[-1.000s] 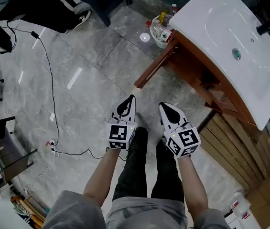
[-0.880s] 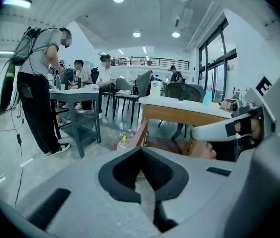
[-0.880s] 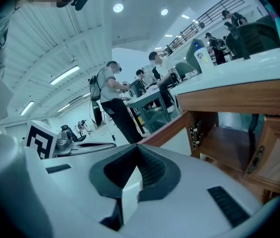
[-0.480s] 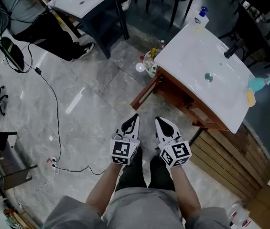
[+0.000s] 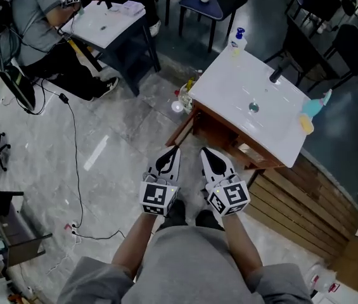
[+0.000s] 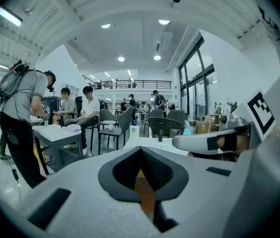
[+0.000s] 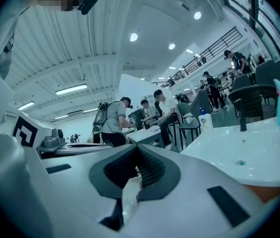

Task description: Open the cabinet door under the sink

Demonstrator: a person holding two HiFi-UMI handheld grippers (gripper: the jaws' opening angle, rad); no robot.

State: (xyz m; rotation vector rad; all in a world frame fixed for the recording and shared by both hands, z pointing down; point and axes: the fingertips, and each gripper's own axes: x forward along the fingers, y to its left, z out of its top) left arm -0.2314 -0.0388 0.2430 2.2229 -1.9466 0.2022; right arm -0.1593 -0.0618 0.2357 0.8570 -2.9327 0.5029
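The white sink (image 5: 236, 90) with a black tap (image 5: 275, 75) sits on a brown wooden cabinet (image 5: 220, 135) ahead of me. The cabinet door (image 5: 180, 130) stands swung out towards the floor side. My left gripper (image 5: 176, 149) and right gripper (image 5: 204, 149) are held side by side, close to my body and short of the cabinet, touching nothing. Both are shut and empty. In the left gripper view the left gripper (image 6: 140, 148) points over the sink top (image 6: 152, 143). From the right gripper (image 7: 138, 148) I see the basin (image 7: 244, 150) to the right.
A soap bottle (image 5: 237, 40), a teal item (image 5: 315, 105) and a yellow sponge (image 5: 305, 124) rest on the sink. Bottles in a tub (image 5: 185, 97) stand beside the cabinet. A slatted wooden panel (image 5: 299, 201) lies to the right. A cable (image 5: 74, 144) crosses the floor; people sit at a white table (image 5: 102, 21).
Both grippers have risen together, still shut and side by side. The head view has lifted too, so the sink looks smaller and more of the room shows.
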